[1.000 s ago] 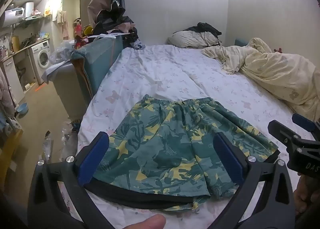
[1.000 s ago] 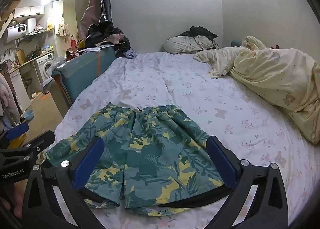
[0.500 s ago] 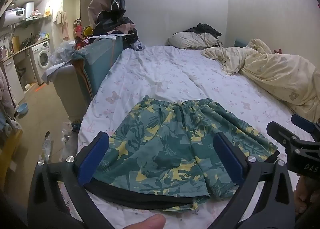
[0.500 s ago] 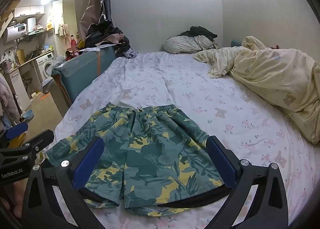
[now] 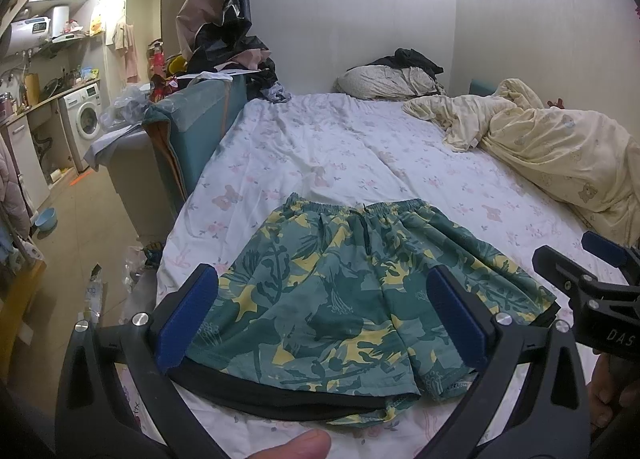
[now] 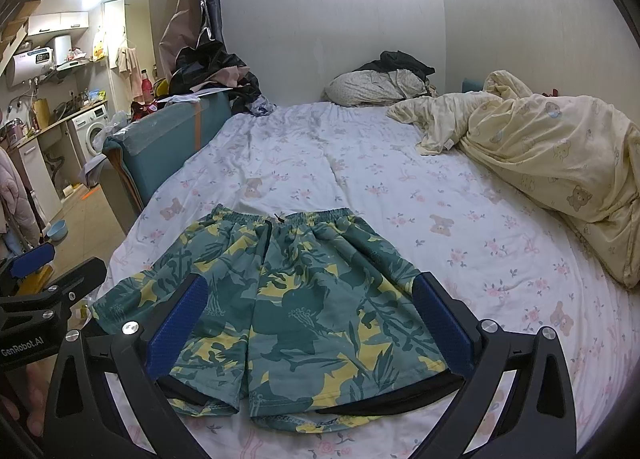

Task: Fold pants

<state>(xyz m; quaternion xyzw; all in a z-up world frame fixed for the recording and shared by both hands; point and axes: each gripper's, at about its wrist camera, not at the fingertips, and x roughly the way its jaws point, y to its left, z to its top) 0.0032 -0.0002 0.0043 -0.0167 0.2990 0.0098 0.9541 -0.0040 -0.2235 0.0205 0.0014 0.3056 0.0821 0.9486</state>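
Nothing has shifted over the last second: the shorts [image 6: 288, 299] lie flat on the bed [image 6: 460, 219], unfolded. The left tool [image 5: 324, 319] and right tool [image 6: 308, 327] stay spread above the hems, so folding hasn't started.

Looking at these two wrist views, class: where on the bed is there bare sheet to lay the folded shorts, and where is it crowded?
Bare sheet runs from the shorts waistband up to the pillow, and between the shorts and the yellow duvet. Crowded: the duvet fills the bed's right side, the pillow and dark clothes its head. Both claws, left and right, are open.
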